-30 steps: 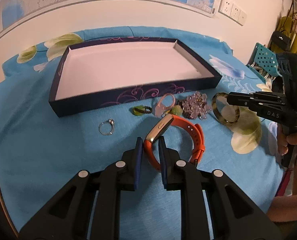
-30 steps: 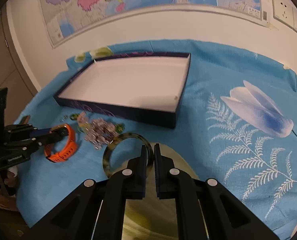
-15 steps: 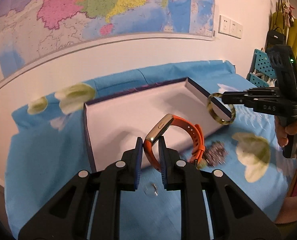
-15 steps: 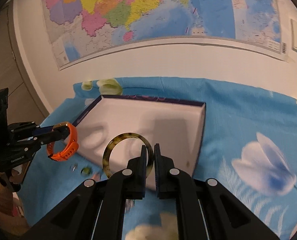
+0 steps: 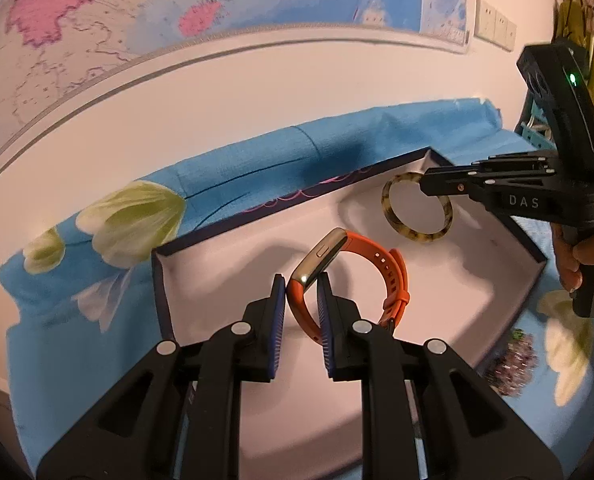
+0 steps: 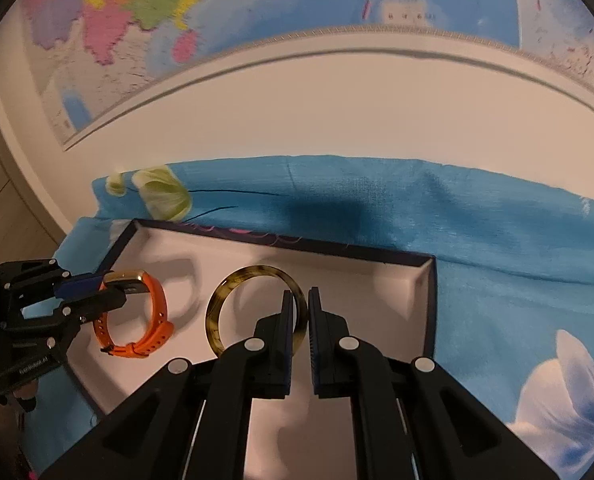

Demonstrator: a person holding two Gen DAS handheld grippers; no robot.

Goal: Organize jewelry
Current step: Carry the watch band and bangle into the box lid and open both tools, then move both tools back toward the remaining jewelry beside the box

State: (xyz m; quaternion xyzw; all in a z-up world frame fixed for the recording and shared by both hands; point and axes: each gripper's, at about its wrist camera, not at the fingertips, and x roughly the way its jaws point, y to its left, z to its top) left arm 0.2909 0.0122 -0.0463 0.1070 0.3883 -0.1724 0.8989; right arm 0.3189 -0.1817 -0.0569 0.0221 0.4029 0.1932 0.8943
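My left gripper [image 5: 301,285] is shut on an orange wristband [image 5: 381,264] with a gold face, held in the air over the white inside of a dark blue tray [image 5: 425,156]. The same gripper [image 6: 115,285] and orange wristband [image 6: 153,316] show at the left of the right wrist view. My right gripper [image 6: 301,300] is shut on a tortoiseshell bangle [image 6: 233,292], also above the tray [image 6: 429,300]. In the left wrist view that right gripper [image 5: 423,185] holds the bangle [image 5: 417,236] toward the tray's far right corner.
A blue floral cloth [image 6: 497,264] covers the table, which meets a white wall with a map. A heap of pale purple beads [image 5: 513,364] lies on the cloth outside the tray's near right side. A hand [image 5: 585,248] grips the right tool.
Both grippers lifted off the cloth with the wristband and bangle and carried them forward over the tray. The loose jewelry pieces dropped out of view behind.
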